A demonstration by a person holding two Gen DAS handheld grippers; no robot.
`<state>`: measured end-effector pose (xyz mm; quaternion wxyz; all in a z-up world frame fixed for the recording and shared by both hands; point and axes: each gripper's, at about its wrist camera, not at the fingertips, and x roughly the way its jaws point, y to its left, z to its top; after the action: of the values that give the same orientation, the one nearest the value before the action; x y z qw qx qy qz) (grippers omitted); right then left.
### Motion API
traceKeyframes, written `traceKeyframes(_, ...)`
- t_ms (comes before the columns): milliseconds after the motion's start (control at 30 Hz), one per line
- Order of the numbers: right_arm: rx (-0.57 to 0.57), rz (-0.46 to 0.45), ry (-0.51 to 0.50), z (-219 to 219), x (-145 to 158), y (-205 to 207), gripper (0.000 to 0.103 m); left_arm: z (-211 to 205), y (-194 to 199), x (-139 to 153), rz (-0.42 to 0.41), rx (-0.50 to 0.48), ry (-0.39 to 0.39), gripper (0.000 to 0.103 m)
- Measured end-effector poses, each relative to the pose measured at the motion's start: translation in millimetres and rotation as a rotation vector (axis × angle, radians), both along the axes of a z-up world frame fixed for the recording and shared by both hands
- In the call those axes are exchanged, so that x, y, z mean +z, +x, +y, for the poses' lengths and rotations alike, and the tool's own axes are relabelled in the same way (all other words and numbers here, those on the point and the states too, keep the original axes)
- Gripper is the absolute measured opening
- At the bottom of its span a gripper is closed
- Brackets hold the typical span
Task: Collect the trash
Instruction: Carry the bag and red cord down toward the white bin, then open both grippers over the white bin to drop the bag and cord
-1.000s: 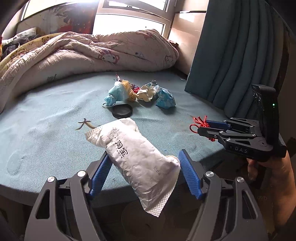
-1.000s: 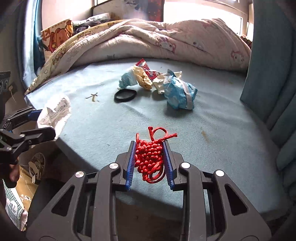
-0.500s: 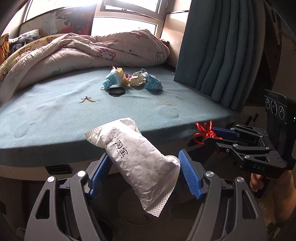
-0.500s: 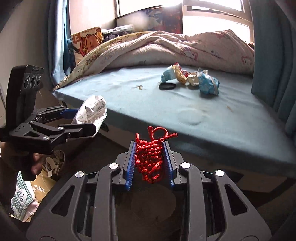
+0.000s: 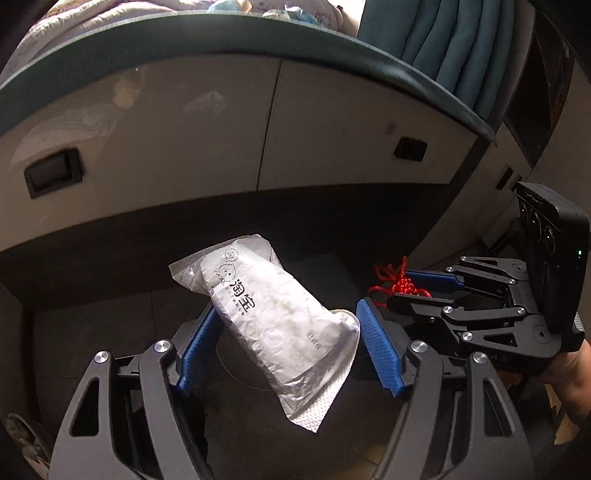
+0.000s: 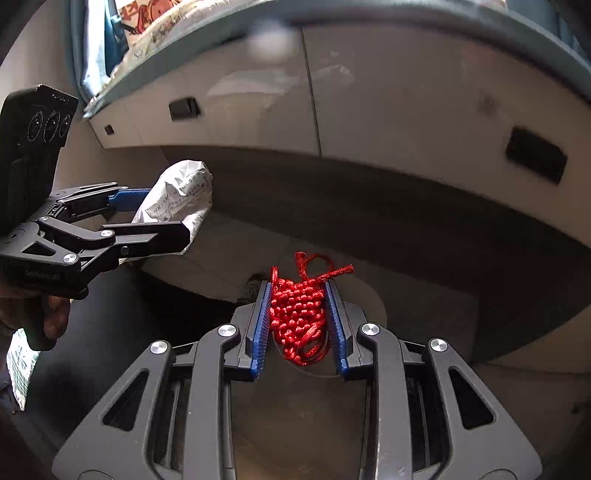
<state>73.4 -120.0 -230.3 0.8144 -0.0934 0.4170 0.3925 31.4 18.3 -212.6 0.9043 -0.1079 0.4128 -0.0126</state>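
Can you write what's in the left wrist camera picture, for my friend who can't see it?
The left gripper holds a crinkly white packet between its blue fingers, low in front of pale cabinet doors under a bed. To the right, the right gripper pinches a red knotted cord.

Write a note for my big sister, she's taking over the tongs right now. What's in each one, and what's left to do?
Left tongs: shut on the silver wrapper, held in the air below the bed edge.
Right tongs: shut on the red knotted cord, also lifted, in front of the bed drawers.
Done: both pieces picked up and lowered toward the floor.
Left: drop both into the trash; no bin is clearly visible. More trash seems to peek over the bed edge, so go back and check.
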Motion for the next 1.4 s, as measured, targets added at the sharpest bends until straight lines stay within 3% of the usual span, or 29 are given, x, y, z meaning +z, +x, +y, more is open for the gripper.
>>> traceKeyframes(433,0.066,0.061,-0.053,19.5,-54.8,23.4,0.027,11.5,21.0,-55.8,0.093,-0.011,-0.026,0.072)
traceKeyframes(933,0.077,0.179,-0.197,41.5,-131.5,73.3,0.027,10.2,94.8,-147.1,0.244,-0.094,-0.105,0.073)
traceKeyframes(1233,0.078,0.237,-0.219,42.6,-152.7,85.8,0.027,17.1,119.6,-161.6,0.259,-0.106,-0.117,0.084)
traceKeyframes(1400,0.081,0.254,-0.207,47.0,-159.6,92.7,0.027,25.7,122.3,-160.4,0.243,-0.048,-0.082,0.096)
